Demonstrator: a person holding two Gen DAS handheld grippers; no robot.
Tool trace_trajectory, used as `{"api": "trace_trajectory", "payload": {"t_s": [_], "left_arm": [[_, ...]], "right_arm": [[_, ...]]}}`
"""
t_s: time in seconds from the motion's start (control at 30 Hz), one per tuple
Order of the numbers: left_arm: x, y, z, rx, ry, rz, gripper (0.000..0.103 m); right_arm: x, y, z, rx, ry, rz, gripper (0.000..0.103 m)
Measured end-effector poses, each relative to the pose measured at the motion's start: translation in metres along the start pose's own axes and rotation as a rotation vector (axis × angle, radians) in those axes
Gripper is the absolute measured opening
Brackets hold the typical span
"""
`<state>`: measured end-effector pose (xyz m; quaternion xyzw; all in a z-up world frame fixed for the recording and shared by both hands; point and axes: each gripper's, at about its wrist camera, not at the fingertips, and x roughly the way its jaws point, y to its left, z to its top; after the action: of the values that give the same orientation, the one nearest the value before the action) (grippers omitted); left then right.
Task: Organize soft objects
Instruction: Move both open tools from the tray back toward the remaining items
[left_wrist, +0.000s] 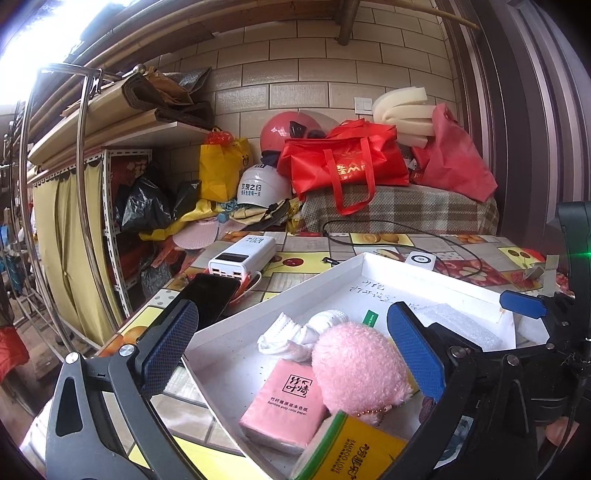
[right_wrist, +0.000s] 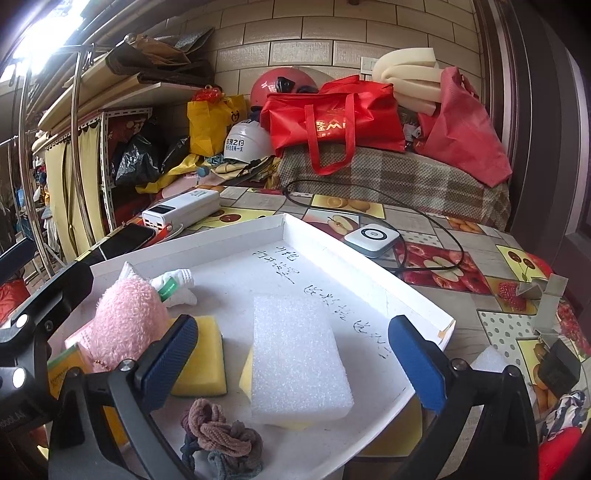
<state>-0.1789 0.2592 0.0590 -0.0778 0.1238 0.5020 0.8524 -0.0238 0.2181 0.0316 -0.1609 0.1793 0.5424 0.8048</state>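
Lying lengthwise between the wide-open, empty right gripper (right_wrist: 291, 363) fingers, the white foam block (right_wrist: 299, 358) was seen in the white tray (right_wrist: 332, 236), nearer than to the equally open left gripper (left_wrist: 291, 347).

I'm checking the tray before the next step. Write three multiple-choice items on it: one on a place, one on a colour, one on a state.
1. Where does the white foam block lie?
A. In the white tray
B. On the power bank
C. On the plaid cover

2. What colour is the plush toy?
A. Blue
B. Pink
C. Green

3. How does the right gripper stand?
A. Shut on the foam block
B. Shut on a sponge
C. Open, holding nothing

Answers: 1 A, the block rests on the tray floor, partly over a yellow sponge; 2 B, its fur is pink; 3 C, both pads stand clear of the block.
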Motion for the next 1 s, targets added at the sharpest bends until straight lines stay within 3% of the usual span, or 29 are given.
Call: {"api": "trace_trajectory", "payload": {"t_s": [0.5,1.0], "left_arm": [[-0.001,0.001,0.002,-0.012,-0.007,0.012,0.103],[-0.002,0.003,0.003,-0.023,-0.009,0.016,0.103]], "right_arm": [[-0.004,-0.001,0.001,0.01,-0.022,-0.004,0.103],[-0.028,-0.012,-0.001,0.078,-0.158,-0.059,0.103]]}}
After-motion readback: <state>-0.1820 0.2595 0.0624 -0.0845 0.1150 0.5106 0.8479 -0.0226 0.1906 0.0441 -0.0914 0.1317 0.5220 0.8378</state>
